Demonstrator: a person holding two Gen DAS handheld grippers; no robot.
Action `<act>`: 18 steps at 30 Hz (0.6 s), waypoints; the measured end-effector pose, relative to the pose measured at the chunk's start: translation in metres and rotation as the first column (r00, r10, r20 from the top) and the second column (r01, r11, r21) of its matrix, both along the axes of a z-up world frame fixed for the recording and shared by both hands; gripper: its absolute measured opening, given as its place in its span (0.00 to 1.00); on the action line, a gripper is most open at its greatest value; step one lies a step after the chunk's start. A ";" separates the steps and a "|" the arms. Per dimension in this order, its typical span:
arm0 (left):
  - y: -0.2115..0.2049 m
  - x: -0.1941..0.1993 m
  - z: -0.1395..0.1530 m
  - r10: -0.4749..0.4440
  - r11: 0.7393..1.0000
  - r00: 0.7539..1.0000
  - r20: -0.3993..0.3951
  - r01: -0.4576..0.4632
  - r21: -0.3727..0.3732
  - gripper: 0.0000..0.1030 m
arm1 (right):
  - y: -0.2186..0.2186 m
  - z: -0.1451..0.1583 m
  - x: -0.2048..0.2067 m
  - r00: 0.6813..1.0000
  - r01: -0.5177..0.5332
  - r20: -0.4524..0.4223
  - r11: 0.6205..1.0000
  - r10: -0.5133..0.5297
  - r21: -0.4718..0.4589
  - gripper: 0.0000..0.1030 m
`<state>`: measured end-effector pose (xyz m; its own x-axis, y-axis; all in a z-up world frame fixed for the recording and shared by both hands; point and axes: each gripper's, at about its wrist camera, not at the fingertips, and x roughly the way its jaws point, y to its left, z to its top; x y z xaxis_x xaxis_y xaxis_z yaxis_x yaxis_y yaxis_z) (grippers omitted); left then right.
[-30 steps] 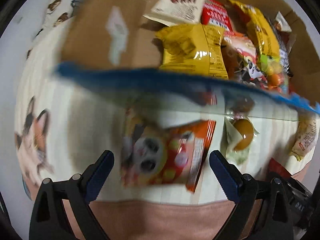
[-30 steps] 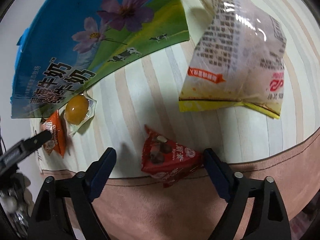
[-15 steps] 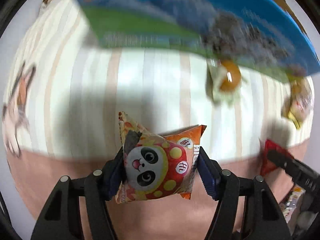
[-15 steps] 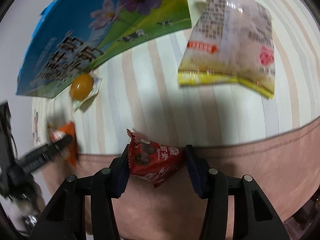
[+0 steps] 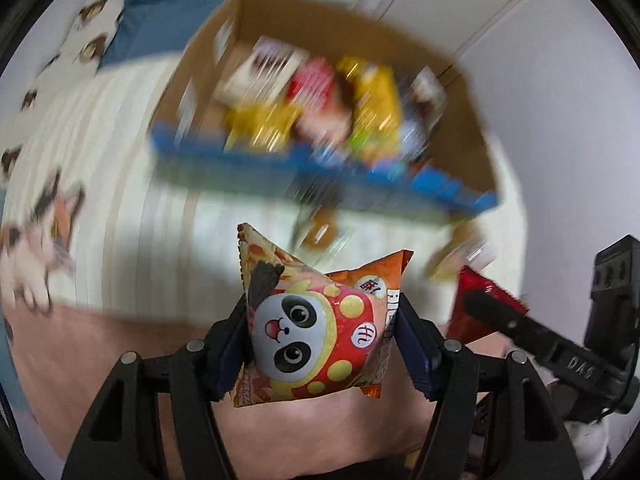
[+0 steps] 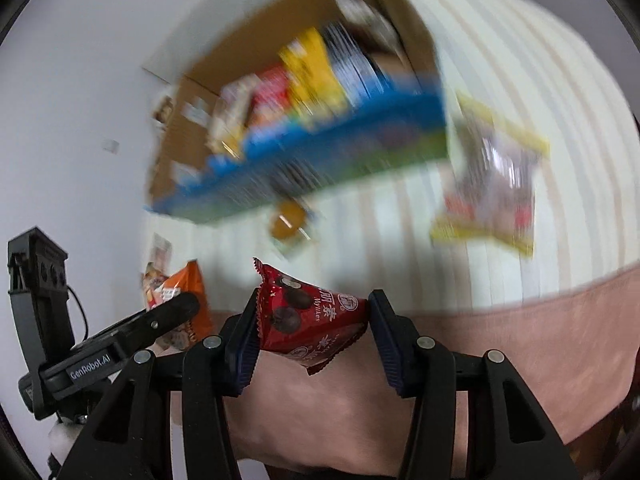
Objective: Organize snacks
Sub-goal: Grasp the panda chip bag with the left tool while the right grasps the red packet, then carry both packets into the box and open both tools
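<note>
Bedspread [image 5: 132, 216] lies open below the box's blue flap [image 5: 320, 184]; my left gripper [image 5: 320, 344] clamps the panda packet [image 5: 316, 332], my right gripper [image 6: 312, 328] the red packet [image 6: 312, 320].

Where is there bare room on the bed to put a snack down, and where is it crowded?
Bare striped sheet lies left of the cardboard box, toward the dog-print pillow, and on the pink band near the grippers. The box is packed with packets, and loose snacks crowd the sheet below its blue flap.

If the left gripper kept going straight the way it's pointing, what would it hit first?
Probably the blue front flap of the cardboard box of snacks, straight ahead of the left gripper; blur leaves depth unclear.
</note>
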<state>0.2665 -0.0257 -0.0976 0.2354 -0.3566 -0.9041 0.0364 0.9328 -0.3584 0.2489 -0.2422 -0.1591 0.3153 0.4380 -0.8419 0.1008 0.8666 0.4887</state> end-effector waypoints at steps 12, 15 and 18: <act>-0.002 0.168 0.038 -0.055 0.989 0.996 0.071 0.044 0.140 0.63 | -0.019 0.083 0.146 0.990 0.025 0.140 0.987 -0.003 -0.159 0.52; -0.003 0.199 0.017 -0.049 0.985 0.999 0.022 0.044 0.164 0.63 | -0.027 0.070 0.176 0.996 0.030 0.091 0.977 -0.011 -0.213 0.52; -0.005 0.216 -0.009 -0.044 0.985 0.998 -0.041 0.050 0.164 0.63 | -0.036 0.051 0.198 0.999 0.035 0.037 0.967 -0.027 -0.251 0.52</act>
<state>0.4825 -0.0307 -0.1066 0.1874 -0.2116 -0.9592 0.0711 0.9769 -0.2016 0.4466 -0.2780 -0.1079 0.3545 0.2034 -0.9127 0.1174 0.9586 0.2593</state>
